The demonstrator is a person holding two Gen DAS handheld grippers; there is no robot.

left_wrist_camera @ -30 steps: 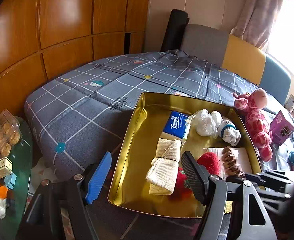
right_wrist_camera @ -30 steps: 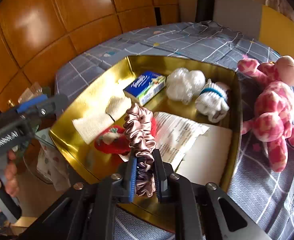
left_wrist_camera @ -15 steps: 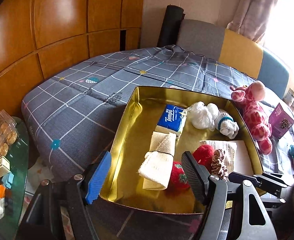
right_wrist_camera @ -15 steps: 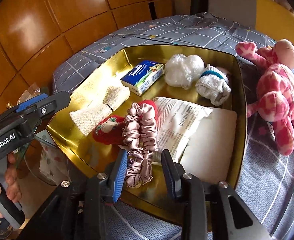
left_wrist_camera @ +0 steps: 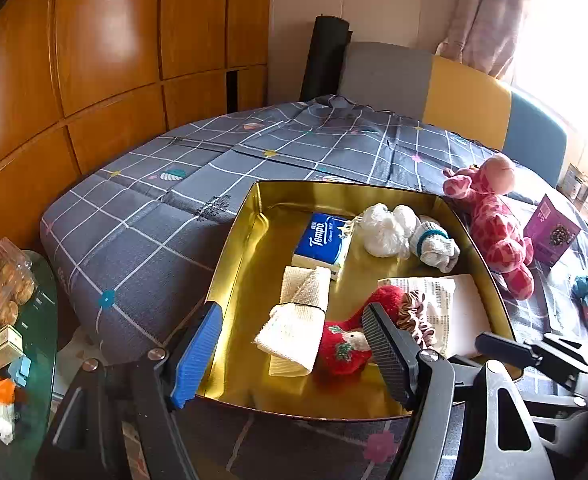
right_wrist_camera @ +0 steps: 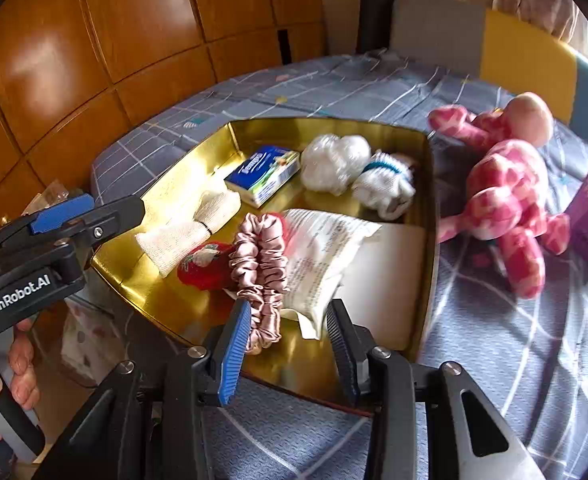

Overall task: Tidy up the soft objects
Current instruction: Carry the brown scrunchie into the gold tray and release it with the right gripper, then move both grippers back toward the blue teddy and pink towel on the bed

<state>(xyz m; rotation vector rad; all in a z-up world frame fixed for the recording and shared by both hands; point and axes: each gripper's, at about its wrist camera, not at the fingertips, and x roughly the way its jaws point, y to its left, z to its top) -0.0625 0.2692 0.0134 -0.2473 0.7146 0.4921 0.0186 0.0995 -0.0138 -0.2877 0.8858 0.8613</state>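
Right wrist view shows the bed (right_wrist_camera: 334, 92) with its grey checked cover, cut off at the right edge. On it sits the gold tray (right_wrist_camera: 428, 216), its near rim partly hidden behind the right claw (right_wrist_camera: 287, 344). The pink giraffe toy (right_wrist_camera: 506, 196) lies on the cover just beside the tray's right wall. Inside the tray lie a white printed packet (right_wrist_camera: 322, 256), a blue tissue pack (right_wrist_camera: 261, 174), and the pink scrunchie (right_wrist_camera: 259, 268), resting partly on a half-hidden red sock. The right claw's jaws have just been opening; they stand apart, the scrunchie's lower end between them, and contact is hard to judge. The left claw (left_wrist_camera: 289, 356) is also apart and empty
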